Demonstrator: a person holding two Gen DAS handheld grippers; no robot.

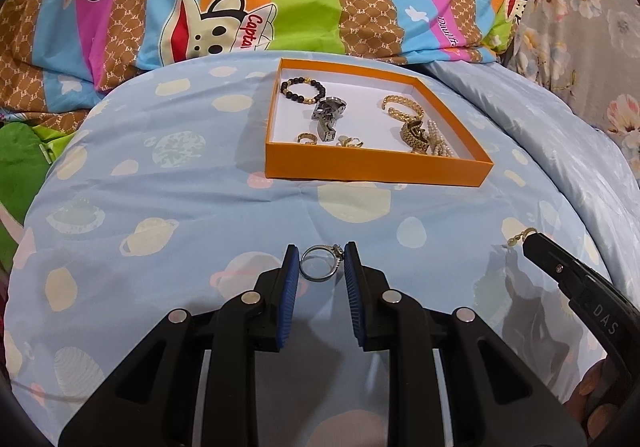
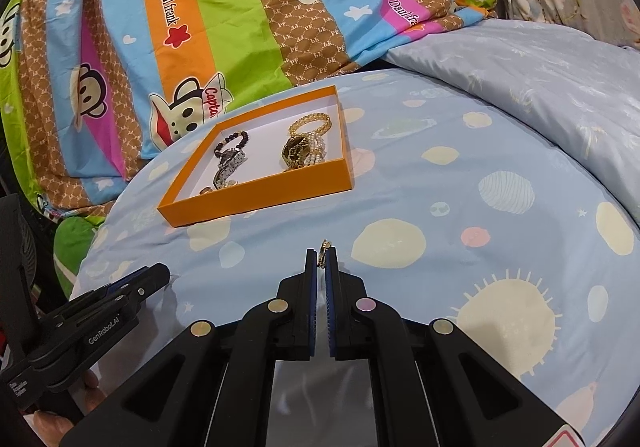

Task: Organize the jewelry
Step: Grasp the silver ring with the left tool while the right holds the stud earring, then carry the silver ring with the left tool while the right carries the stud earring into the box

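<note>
Jewelry already fills much of the orange box point(image 1: 378, 169) in the left wrist view: a black-and-gold bead bracelet point(image 1: 303, 89), a silver watch point(image 1: 327, 117), a gold chain bracelet point(image 1: 402, 107), a gold watch point(image 1: 414, 135), a pearl piece and small rings. The box sits on the planet-print bed cover point(image 1: 160, 207), at about twelve to one o'clock from the left gripper point(image 1: 322, 267). That gripper's blue-padded fingers point(image 1: 292, 271) are clamped on a silver ring point(image 1: 320, 263), which stands with its hoop facing the camera and its stone setting against the right pad. At three o'clock, the right gripper point(image 1: 534, 241) enters with a small gold piece point(image 1: 518, 237) sticking out of its tip.

In the right wrist view, the right gripper point(image 2: 321, 257) has its fingers pressed together on that small gold piece point(image 2: 325, 247), of which only a bit shows above the pads; what kind of jewelry it is cannot be told. The orange box point(image 2: 256, 193) lies at about eleven o'clock, well apart, its long open side turned toward the left gripper point(image 2: 154, 275), which shows at nine o'clock.

Both loads look ready to carry to the box. The left gripper appears the nearer, with a straighter path over the near wall; the right would have to swing leftward.
</note>
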